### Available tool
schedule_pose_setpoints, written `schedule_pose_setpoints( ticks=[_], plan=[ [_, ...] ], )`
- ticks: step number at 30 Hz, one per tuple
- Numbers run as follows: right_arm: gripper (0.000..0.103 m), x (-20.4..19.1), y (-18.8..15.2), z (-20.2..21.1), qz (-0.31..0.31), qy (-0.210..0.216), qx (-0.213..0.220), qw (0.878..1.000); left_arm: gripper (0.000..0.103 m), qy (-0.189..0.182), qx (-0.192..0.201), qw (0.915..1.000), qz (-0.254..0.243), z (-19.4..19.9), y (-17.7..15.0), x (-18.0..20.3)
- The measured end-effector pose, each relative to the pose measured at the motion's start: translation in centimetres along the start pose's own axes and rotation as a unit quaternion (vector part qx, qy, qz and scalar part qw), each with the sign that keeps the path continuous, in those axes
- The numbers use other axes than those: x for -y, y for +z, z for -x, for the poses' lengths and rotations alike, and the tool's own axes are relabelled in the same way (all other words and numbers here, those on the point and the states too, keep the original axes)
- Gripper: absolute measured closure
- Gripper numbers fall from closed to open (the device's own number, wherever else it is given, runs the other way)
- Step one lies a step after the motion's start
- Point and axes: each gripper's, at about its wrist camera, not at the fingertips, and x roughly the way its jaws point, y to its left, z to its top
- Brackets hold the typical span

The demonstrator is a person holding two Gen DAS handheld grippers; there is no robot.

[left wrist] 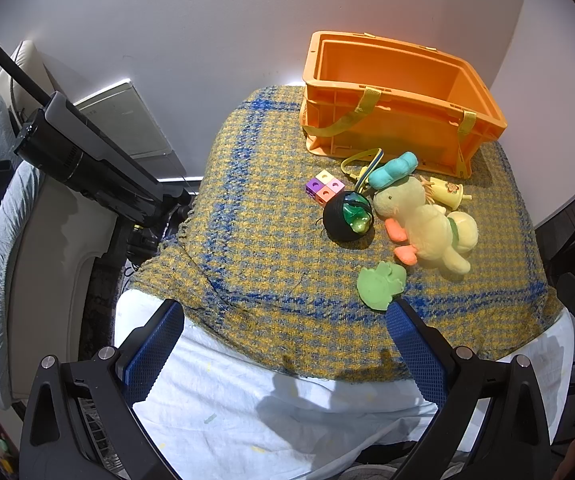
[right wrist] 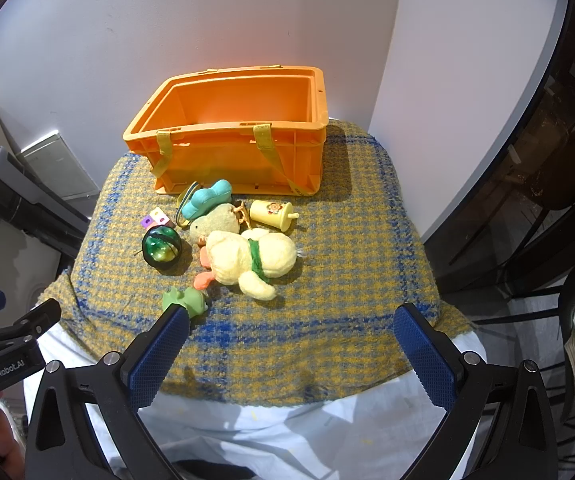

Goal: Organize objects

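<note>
An empty orange crate [left wrist: 399, 96] [right wrist: 239, 136] stands at the back of a table covered by a yellow-blue woven cloth [left wrist: 267, 240] [right wrist: 347, 240]. In front of it lie a yellow plush duck [left wrist: 427, 224] [right wrist: 247, 256], a teal plush piece [left wrist: 393, 170] [right wrist: 207, 198], a yellow toy cup [left wrist: 449, 192] [right wrist: 271, 214], a black-and-green ball [left wrist: 347, 216] [right wrist: 161, 248], coloured cubes [left wrist: 325, 188] [right wrist: 155, 218] and a flat green toy [left wrist: 381, 284] [right wrist: 187, 300]. My left gripper [left wrist: 283, 320] and right gripper [right wrist: 291, 328] are both open and empty, near the table's front edge.
A white sheet [left wrist: 287, 408] hangs under the cloth at the front. A black stand [left wrist: 87, 160] and grey cushioned furniture [left wrist: 3, 220] are at the left. Dark chairs [right wrist: 547, 220] stand at the right. A white wall is behind the table.
</note>
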Motion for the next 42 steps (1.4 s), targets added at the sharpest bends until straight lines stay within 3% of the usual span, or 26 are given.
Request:
schedule_pose_setpoints(
  ticks=[18, 26, 42],
  plan=[
    [0.001, 0.5, 0.1, -0.6, -0.007, -0.001, 0.013, 1.000, 0.000, -0.019, 0.010, 0.9997, -0.013, -1.3, 0.6, 0.7],
    [0.001, 1.3, -0.5, -3.0, -0.011, -0.011, 0.021, 1.000, 0.000, -0.022, 0.011, 0.9986, -0.046, -4.3, 0.2, 3.5],
    [0.001, 2.6, -1.6, -8.4, -0.009, -0.024, 0.020, 0.999, 0.001, -0.071, -0.017, 0.9940, -0.081, -12.5, -0.8, 8.1]
  ],
)
